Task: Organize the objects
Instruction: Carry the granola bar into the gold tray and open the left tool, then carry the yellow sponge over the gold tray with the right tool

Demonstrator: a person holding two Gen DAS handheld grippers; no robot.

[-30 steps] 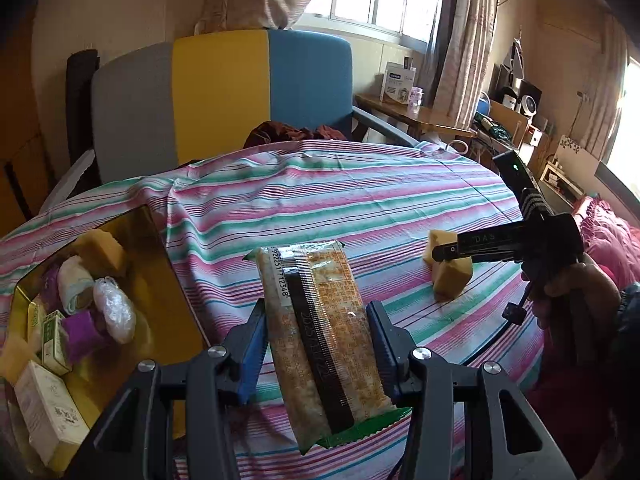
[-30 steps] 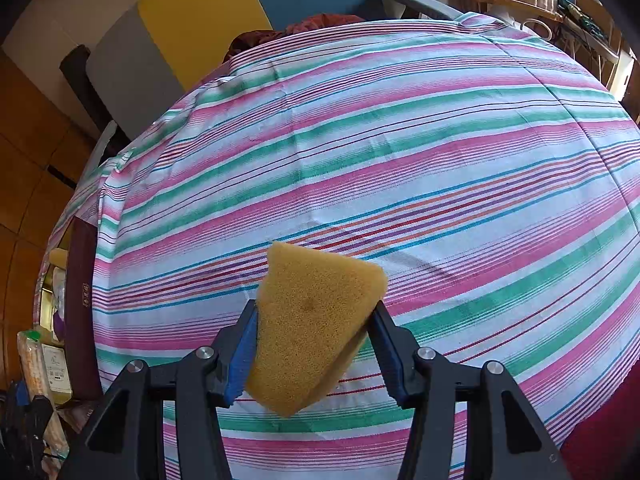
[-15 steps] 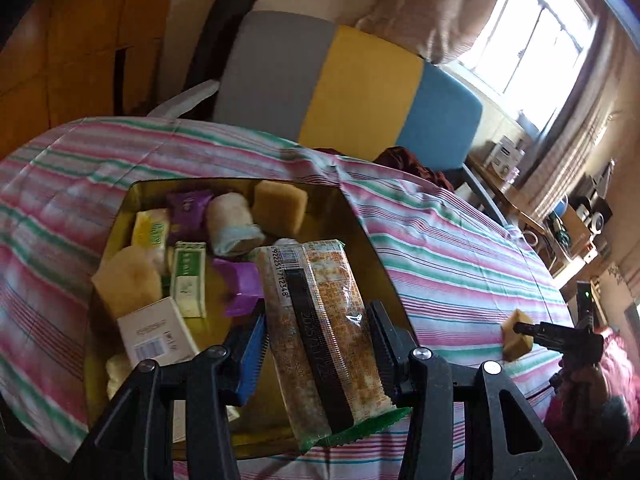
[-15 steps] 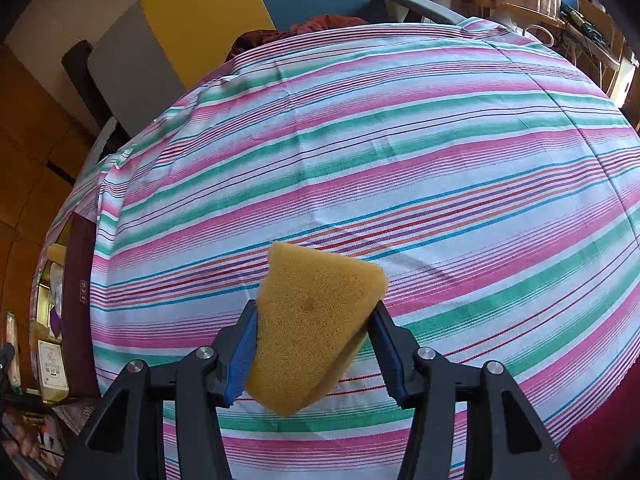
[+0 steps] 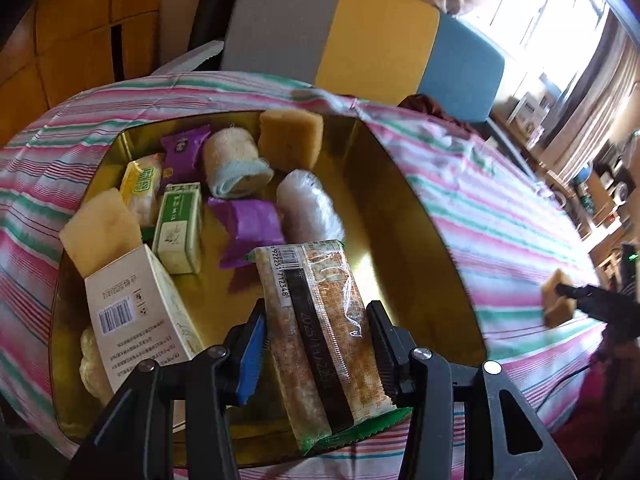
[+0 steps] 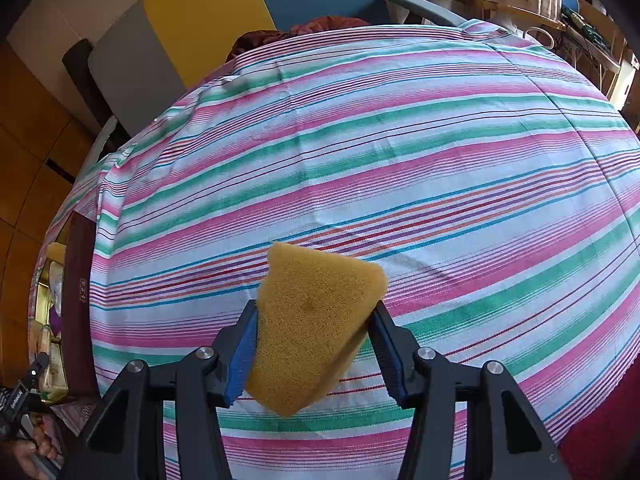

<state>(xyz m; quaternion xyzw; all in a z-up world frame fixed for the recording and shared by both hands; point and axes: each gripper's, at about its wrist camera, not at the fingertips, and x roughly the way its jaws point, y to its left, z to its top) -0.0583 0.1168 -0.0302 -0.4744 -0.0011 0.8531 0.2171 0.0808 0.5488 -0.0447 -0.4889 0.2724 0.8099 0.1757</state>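
Note:
My left gripper (image 5: 316, 344) is shut on a long clear-wrapped cracker pack (image 5: 316, 332) with a barcode and a dark seam. It hangs over the near right part of a gold tin tray (image 5: 416, 224). In the tray lie a white box (image 5: 136, 312), a green-and-white box (image 5: 180, 226), purple packets (image 5: 250, 224), a cloth roll (image 5: 234, 162), a plastic-wrapped roll (image 5: 308, 208) and a sponge block (image 5: 290, 140). My right gripper (image 6: 312, 340) is shut on a yellow sponge wedge (image 6: 312, 320) above the striped tablecloth (image 6: 360, 140). That sponge (image 5: 558, 300) shows far right in the left wrist view.
A grey, yellow and blue chair back (image 5: 360, 36) stands behind the table. The tray's dark outer wall (image 6: 80, 280) shows at the left edge of the right wrist view. Shelves and clutter (image 5: 592, 184) fill the room's right side under a bright window.
My left gripper swung left with the cracker pack, from above the striped cloth to over the tray, and rolled. The right gripper and its sponge kept still.

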